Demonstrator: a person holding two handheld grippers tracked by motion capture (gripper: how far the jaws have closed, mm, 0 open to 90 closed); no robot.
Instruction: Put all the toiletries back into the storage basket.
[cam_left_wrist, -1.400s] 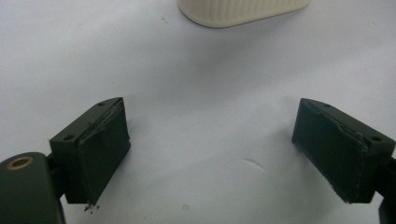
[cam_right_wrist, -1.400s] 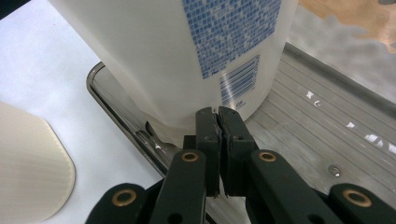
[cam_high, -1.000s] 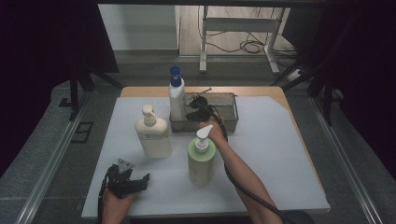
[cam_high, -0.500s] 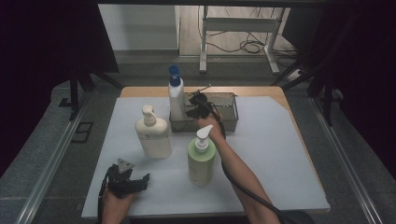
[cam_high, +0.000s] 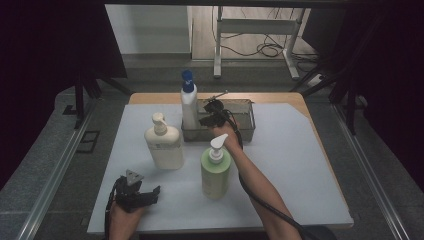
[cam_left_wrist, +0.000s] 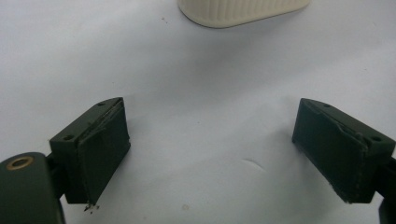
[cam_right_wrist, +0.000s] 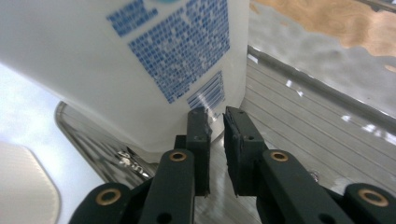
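Note:
A white bottle with a blue cap (cam_high: 189, 107) stands at the left end of a metal basket (cam_high: 246, 129). My right gripper (cam_high: 202, 120) reaches into the basket beside it. In the right gripper view the bottle's printed label (cam_right_wrist: 140, 60) looms just ahead of my right gripper (cam_right_wrist: 217, 116). Its jaws have just been opening and stand a narrow gap apart with nothing between them. My left gripper (cam_high: 150, 192) rests at the table's front left. Its jaws are wide open over bare white table in the left gripper view (cam_left_wrist: 212, 154).
A cream pump bottle (cam_high: 163, 145) stands left of centre; its base (cam_left_wrist: 243, 7) lies ahead of the left gripper. A green pump bottle (cam_high: 215, 172) stands by my right forearm. The basket's ribbed floor (cam_right_wrist: 299, 116) runs to the right of the jaws.

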